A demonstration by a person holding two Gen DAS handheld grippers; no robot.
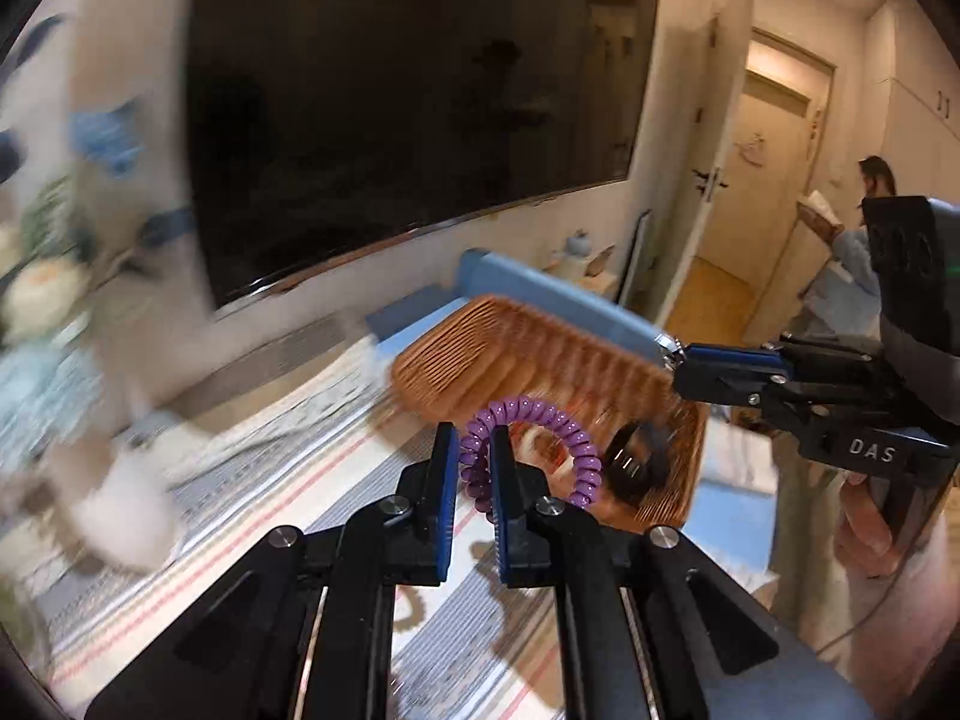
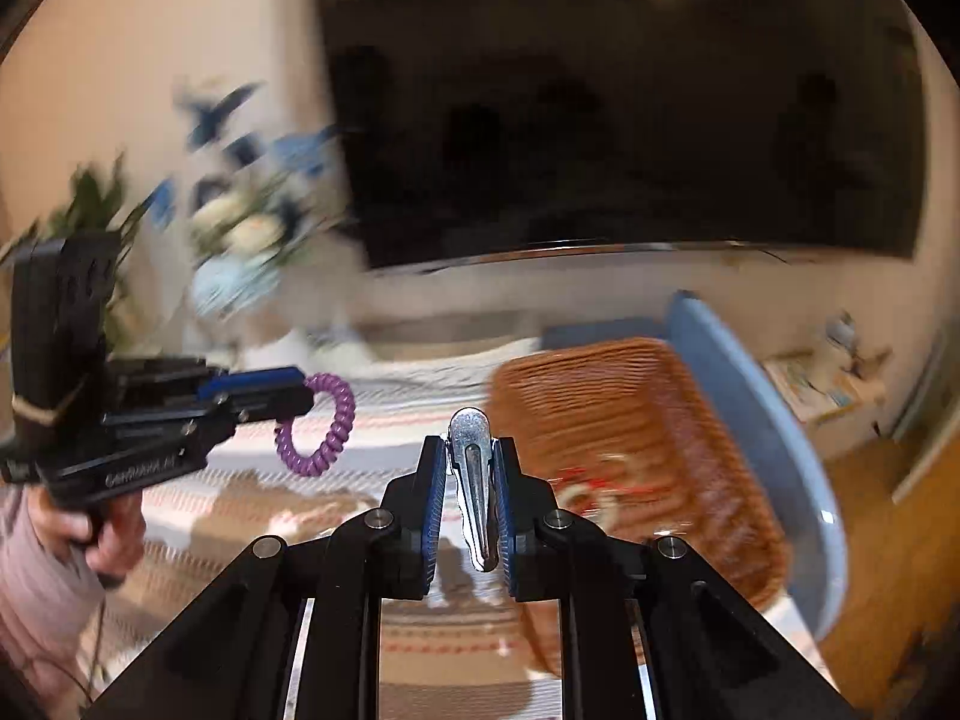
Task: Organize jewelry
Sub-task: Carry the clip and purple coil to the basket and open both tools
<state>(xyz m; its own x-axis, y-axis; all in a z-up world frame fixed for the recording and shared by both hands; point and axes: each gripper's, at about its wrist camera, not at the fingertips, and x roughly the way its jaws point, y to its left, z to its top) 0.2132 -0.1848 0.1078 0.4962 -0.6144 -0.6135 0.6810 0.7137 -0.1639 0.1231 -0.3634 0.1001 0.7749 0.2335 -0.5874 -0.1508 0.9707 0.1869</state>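
Purple coil hair tie [image 1: 528, 450], light and springy, is hanging pinched in left claw [image 1: 474, 468]; right claw [image 2: 471, 480] is clamping a stiff, slippery metal clip [image 2: 474, 480] over the wicker basket [image 2: 630, 420].

A dark wall-mounted television [image 1: 420, 120] reflects ceiling lights beside an open doorway [image 1: 774, 180].

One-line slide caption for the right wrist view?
Right gripper clamps silver hair clip above wicker basket.

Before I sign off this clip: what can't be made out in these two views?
- Wicker basket contents: motion-blurred in both views; a dark item and red-white bits stay unidentifiable.
- Flowers: smeared by blur.
- Silver clip: lower end hidden between the right gripper fingers.
- Purple coil hair tie: part hidden behind the left gripper fingers.
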